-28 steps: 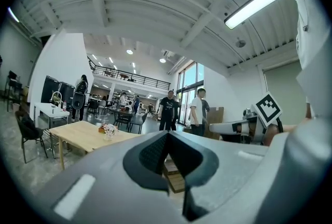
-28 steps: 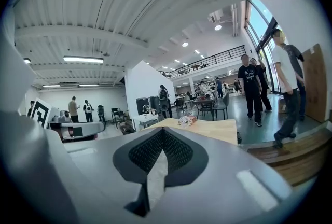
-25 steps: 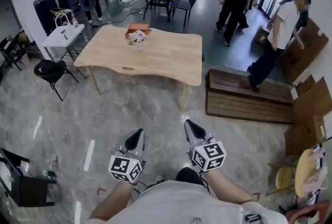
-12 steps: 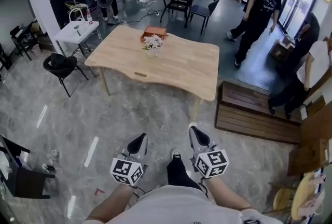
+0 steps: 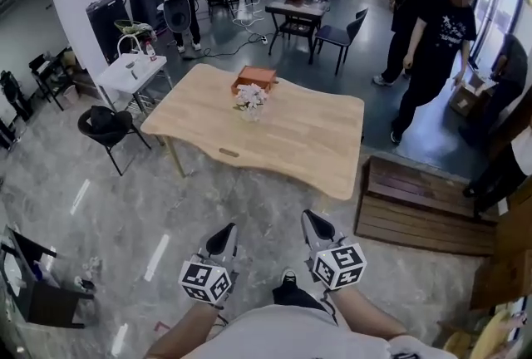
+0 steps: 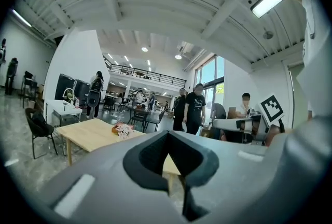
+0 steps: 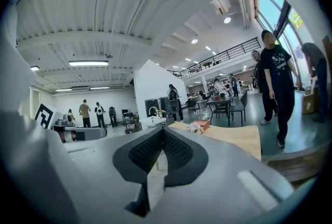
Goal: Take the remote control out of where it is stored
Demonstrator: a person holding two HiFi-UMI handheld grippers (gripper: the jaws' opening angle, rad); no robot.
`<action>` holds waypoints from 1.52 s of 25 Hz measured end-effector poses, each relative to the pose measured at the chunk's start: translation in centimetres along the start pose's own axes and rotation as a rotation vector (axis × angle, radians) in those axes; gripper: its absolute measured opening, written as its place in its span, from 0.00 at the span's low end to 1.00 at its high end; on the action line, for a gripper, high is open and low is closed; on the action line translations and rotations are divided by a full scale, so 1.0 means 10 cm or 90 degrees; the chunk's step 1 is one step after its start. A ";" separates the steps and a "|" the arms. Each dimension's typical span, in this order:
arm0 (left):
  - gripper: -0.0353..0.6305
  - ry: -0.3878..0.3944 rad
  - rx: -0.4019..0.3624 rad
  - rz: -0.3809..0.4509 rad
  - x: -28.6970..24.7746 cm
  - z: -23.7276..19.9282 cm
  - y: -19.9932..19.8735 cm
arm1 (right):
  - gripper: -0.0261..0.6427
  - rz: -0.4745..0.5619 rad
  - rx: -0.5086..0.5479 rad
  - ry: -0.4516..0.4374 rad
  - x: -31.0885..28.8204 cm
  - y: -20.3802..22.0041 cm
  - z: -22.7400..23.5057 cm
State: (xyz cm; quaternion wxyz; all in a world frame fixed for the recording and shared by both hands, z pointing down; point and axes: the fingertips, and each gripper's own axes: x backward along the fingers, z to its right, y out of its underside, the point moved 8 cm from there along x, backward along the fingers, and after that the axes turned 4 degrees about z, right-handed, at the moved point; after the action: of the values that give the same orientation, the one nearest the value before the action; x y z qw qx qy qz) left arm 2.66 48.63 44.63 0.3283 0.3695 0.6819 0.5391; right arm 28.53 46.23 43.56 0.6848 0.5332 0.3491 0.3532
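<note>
Facing the wooden worktop (image 5: 307, 141) from well back, you hold the left claw (image 5: 223, 238) and right claw (image 5: 315, 224) both closed and empty. No remote control is in view; it is probably in the small brown box (image 5: 254, 78) behind the flowers (image 5: 249, 97). Get close first, then open one claw.

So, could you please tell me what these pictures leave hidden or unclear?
- Box contents: head view, too far and small; the flowers stand before it.
- Remote: seen in no view.
- Mark on the table front edge: head view, too small to tell a handle from a slot.
</note>
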 end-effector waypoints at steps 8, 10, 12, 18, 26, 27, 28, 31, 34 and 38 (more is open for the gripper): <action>0.05 -0.022 0.002 -0.001 -0.85 -0.04 -0.12 | 0.08 -0.016 -0.007 -0.030 -0.56 -0.18 0.68; 0.05 -0.033 0.000 0.005 -1.02 -0.08 -0.16 | 0.08 -0.018 -0.011 -0.038 -0.73 -0.20 0.84; 0.05 -0.044 -0.001 0.008 -1.14 -0.13 -0.18 | 0.08 -0.023 -0.018 -0.048 -0.92 -0.21 0.94; 0.05 -0.098 -0.008 0.012 -1.29 -0.34 -0.25 | 0.08 -0.023 -0.025 -0.099 -1.44 -0.30 1.01; 0.05 -0.134 -0.004 0.029 -1.56 -1.04 -0.25 | 0.08 -0.049 -0.014 -0.125 -2.28 -0.21 0.96; 0.05 -0.134 0.000 0.029 -1.62 -1.17 -0.25 | 0.08 -0.051 -0.012 -0.125 -2.41 -0.21 0.95; 0.05 -0.132 0.006 0.030 -1.69 -1.29 -0.25 | 0.08 -0.054 -0.009 -0.123 -2.53 -0.21 0.93; 0.05 -0.115 0.021 0.025 -1.88 -1.61 -0.30 | 0.08 -0.067 -0.002 -0.110 -2.89 -0.23 0.91; 0.05 -0.097 0.016 0.023 -2.07 -2.00 -0.42 | 0.08 -0.072 -0.001 -0.097 -3.28 -0.24 0.83; 0.05 -0.075 0.010 0.023 -2.28 -2.62 -0.62 | 0.08 -0.065 -0.004 -0.086 -3.88 -0.31 0.60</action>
State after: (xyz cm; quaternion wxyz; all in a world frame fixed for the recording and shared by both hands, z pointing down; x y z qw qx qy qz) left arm -8.81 15.29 45.04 0.3554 0.4152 0.6588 0.5171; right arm 14.34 9.60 45.55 0.7254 0.5357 0.3275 0.2821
